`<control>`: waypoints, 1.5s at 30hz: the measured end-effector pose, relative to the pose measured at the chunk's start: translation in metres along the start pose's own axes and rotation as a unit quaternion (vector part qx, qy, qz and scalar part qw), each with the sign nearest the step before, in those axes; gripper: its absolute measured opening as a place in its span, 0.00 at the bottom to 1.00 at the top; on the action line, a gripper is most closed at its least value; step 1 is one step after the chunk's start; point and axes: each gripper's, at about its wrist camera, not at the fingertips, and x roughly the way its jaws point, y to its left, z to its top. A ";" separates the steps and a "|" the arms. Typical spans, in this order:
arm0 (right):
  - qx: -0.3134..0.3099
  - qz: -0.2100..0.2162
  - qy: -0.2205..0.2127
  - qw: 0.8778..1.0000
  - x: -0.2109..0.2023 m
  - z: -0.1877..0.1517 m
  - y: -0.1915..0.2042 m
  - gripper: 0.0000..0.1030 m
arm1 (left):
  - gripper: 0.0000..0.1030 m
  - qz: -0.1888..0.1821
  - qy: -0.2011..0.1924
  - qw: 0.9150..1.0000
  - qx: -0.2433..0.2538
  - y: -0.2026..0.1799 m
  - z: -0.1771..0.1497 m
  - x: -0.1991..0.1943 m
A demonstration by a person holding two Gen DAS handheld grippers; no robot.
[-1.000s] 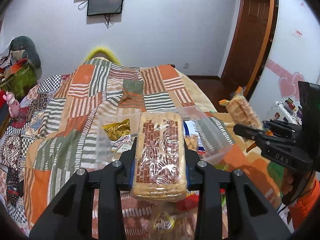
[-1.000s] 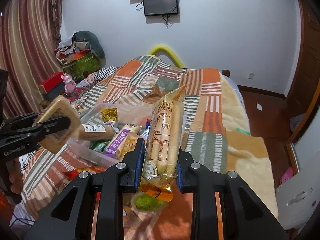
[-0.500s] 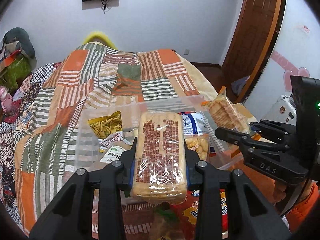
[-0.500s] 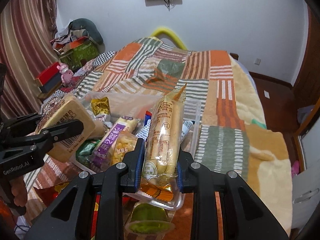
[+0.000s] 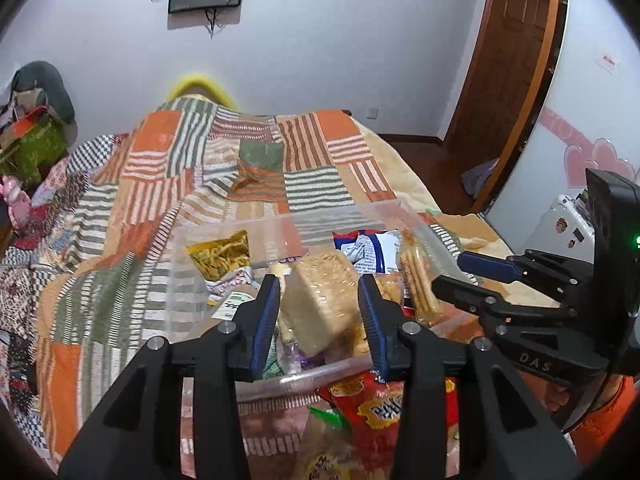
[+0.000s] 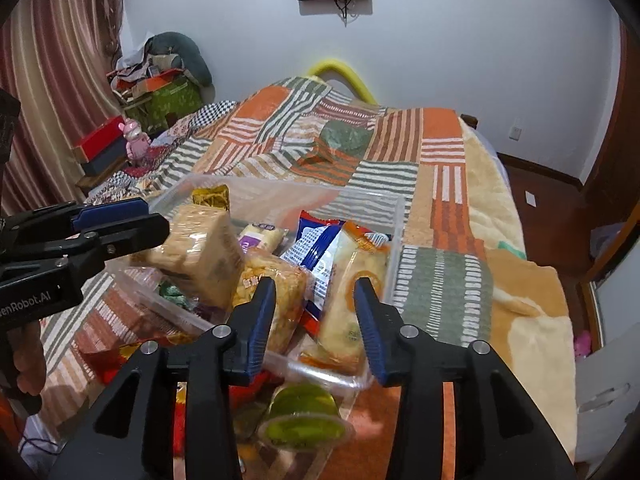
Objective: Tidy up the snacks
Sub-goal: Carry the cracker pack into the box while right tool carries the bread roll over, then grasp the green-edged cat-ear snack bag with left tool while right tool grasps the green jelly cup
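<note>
A clear plastic bin (image 5: 280, 220) (image 6: 280, 188) with several snack packs in it sits on the patchwork bed. My left gripper (image 5: 318, 280) hovers over the bin's near edge and its jaws are opening. The clear-wrapped biscuit pack (image 5: 320, 304) tips down between them, free of the blue pads, onto the other snacks. My right gripper (image 6: 314, 284) is opening too. The long cracker pack (image 6: 352, 300) lies in the bin's right end, just by the right pad. Each view shows the other gripper from the side: the right gripper (image 5: 452, 270) and the left gripper (image 6: 152, 216).
A red chip bag (image 5: 380, 404) and a green jelly cup (image 6: 304, 420) lie on the blanket in front of the bin. Boxes and clutter (image 6: 160, 92) stand left of the bed, and a wooden door (image 5: 512, 60) and white cabinet (image 5: 568, 224) right of it.
Both grippers came forward and down over the bin. Both jaws parted, and the biscuit pack and the long cracker pack slipped from them into the bin.
</note>
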 end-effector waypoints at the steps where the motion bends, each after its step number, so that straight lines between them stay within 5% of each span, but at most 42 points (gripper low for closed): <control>1: 0.001 0.001 -0.002 1.000 -0.003 -0.001 0.000 0.37 | 0.40 0.001 -0.002 1.000 0.001 0.000 -0.001 -0.004; 14: 0.008 -0.008 0.003 1.000 -0.039 -0.036 -0.010 0.47 | 0.55 0.019 0.022 1.000 -0.006 0.016 -0.051 -0.047; 27: 0.033 0.008 0.036 0.999 -0.037 -0.067 -0.013 0.56 | 0.71 -0.015 0.087 0.996 -0.024 0.002 -0.105 -0.034; 45: 0.067 0.029 0.077 0.994 0.012 -0.068 -0.006 0.60 | 0.71 -0.019 0.117 0.991 -0.068 0.019 -0.129 0.013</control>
